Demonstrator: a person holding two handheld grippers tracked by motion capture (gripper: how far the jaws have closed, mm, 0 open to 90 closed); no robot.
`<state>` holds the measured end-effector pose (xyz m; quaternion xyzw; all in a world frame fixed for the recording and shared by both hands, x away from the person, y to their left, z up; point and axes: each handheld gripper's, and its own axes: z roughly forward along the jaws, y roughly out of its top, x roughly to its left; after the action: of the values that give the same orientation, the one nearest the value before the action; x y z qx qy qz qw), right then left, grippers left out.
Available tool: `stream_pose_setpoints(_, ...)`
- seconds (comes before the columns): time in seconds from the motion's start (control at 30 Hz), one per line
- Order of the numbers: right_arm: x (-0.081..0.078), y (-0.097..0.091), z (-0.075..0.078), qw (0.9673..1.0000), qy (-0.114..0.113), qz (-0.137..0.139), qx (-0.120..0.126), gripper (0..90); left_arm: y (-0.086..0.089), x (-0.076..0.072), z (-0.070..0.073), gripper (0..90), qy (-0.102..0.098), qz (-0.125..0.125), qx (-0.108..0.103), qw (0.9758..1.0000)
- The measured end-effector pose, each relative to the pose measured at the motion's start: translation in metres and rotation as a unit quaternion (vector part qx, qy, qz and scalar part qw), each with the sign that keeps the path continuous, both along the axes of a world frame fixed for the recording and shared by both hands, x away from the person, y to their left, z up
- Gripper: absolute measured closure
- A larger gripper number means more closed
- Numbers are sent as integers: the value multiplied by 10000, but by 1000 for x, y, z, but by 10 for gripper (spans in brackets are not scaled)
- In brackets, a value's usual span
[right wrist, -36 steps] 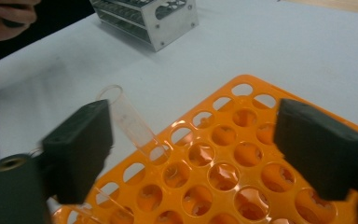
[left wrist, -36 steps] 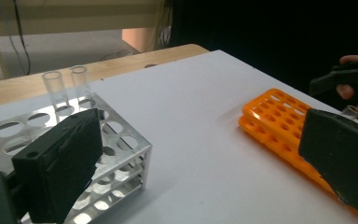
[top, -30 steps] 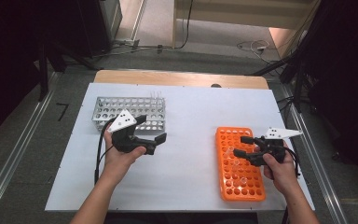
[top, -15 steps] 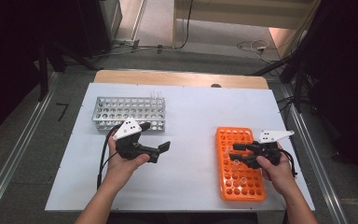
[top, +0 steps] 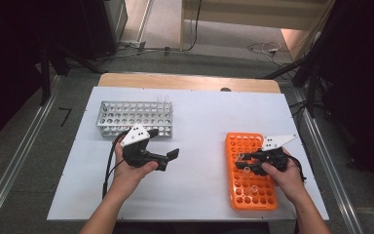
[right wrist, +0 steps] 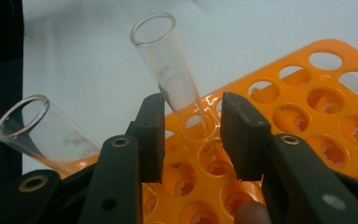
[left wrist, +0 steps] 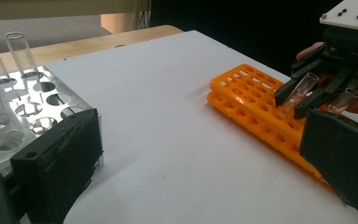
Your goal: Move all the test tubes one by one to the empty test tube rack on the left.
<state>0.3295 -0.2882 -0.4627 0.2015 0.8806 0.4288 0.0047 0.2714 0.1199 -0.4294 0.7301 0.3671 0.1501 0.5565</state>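
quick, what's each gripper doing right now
Left gripper: open, nothing between its jaws.
Right gripper: jaws have just been closing around a glass test tube in the orange rack; a gap still shows, so not yet gripping.

Orange rack (top: 251, 178): moulded plastic, smooth, slight sheen at the hole rims. Test tubes (right wrist: 170, 70) standing in it: clear glass, glossy, faint printed marks on the wall. Silver rack (top: 134, 117): metal sheet, bright and reflective. Bench (top: 199, 126): white matt top, smooth like paper or laminate; bare wood edge at the far side. Right tongs (right wrist: 191, 135): black matt plastic, pads slightly rough. Left tongs (top: 168, 148): same dull black, with a pale matt plate on top.
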Motion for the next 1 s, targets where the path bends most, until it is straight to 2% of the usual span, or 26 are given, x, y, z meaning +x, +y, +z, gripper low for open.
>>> stream_pose_setpoints(0.27, -1, 6, 2, 9996, -184, 8, -217, 623, -2, 1, -1, 0, 30, -27, 25, 10000)
stream_pose_setpoints(0.57, -1, 11, 4, 9987, -349, 46, -358, 718, -5, 0, -2, 0, 38, -105, 42, 9999)
stream_pose_setpoints(1.0, -1, 7, 10, 9995, -301, -117, -67, 736, -6, -1, -2, 0, 13, -125, 62, 9999)
